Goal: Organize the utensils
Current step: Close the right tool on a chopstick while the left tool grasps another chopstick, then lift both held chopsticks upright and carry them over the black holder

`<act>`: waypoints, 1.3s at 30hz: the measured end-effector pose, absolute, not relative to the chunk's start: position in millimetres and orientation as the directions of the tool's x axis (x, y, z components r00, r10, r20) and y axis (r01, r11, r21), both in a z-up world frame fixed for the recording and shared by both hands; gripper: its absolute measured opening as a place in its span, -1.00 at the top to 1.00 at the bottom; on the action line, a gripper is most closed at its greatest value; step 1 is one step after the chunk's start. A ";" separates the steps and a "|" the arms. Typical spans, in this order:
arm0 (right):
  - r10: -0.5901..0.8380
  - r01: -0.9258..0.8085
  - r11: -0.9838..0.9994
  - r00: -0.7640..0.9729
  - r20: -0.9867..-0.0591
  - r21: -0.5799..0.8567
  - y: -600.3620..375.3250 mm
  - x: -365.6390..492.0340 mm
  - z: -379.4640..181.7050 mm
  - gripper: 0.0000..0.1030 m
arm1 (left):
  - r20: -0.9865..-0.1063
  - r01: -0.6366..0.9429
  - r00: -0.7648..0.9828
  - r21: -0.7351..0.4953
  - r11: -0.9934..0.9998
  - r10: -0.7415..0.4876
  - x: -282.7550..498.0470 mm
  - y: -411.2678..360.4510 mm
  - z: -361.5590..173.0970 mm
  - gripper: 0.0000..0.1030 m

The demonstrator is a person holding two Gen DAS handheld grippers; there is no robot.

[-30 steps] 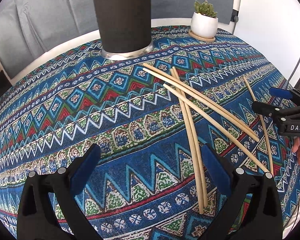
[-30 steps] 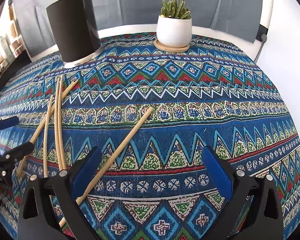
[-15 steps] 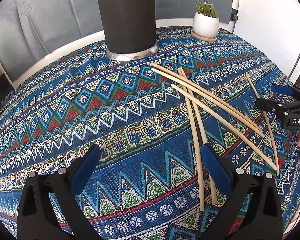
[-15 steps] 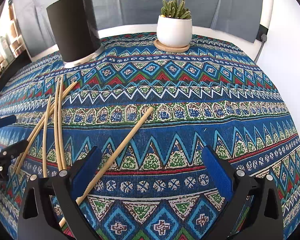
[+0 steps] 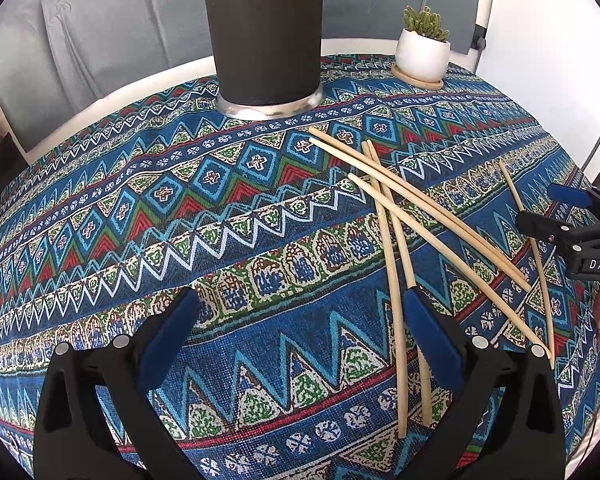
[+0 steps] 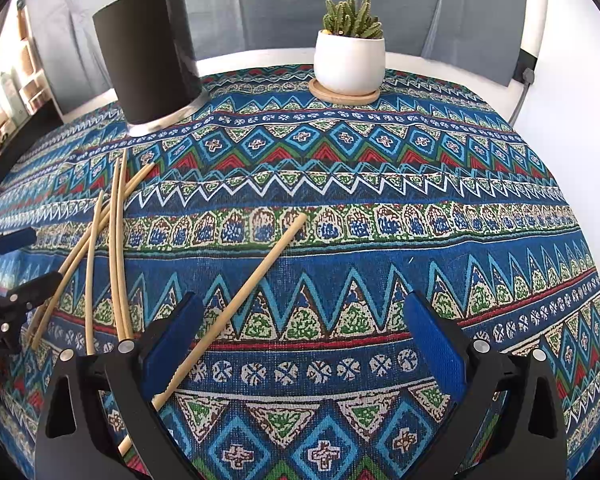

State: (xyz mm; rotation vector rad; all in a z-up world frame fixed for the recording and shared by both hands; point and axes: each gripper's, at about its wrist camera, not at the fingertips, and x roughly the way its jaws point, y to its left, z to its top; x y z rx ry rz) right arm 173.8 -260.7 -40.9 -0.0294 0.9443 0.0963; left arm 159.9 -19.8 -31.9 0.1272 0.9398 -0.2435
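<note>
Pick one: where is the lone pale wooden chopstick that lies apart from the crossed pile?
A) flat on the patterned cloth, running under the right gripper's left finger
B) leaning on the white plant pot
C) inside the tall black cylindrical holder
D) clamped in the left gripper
A: the lone pale wooden chopstick lies flat on the patterned cloth, its near end passing under the open right gripper's left finger.

1. Ahead of your left gripper the patterned cloth lies bare up to the black cylinder holder, which blocks the far centre.
2. To its right, the crossed chopsticks cover the cloth; two pass by its right finger.
3. A single chopstick crosses your right gripper by its left finger.
4. The potted cactus stands far back; the cloth before it is open.
</note>
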 end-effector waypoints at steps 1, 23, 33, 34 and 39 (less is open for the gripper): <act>0.071 -0.096 0.995 0.582 -0.810 0.018 -260.9 173.9 -40.9 -0.87 | -0.811 0.261 0.565 0.002 0.965 -0.151 160.1 -20.0 -31.9 -0.92; 0.174 -0.054 0.983 0.602 -0.780 0.177 -337.3 146.8 -25.2 0.91 | -0.839 0.342 0.447 -0.162 0.926 -0.312 134.1 21.1 -18.9 0.91; 0.311 -0.143 0.945 0.679 -0.665 0.295 -341.5 134.8 18.3 0.91 | -0.796 0.273 0.516 -0.196 0.942 -0.316 102.7 70.6 6.4 0.91; 0.321 -0.162 0.942 0.685 -0.655 0.293 -337.3 135.7 24.0 0.91 | -0.788 0.261 0.532 -0.195 0.945 -0.310 101.3 76.5 11.4 0.91; 0.371 -0.242 0.927 0.703 -0.607 0.286 -315.2 139.6 50.5 0.91 | -0.756 0.210 0.589 -0.200 0.957 -0.287 105.1 99.4 32.5 0.91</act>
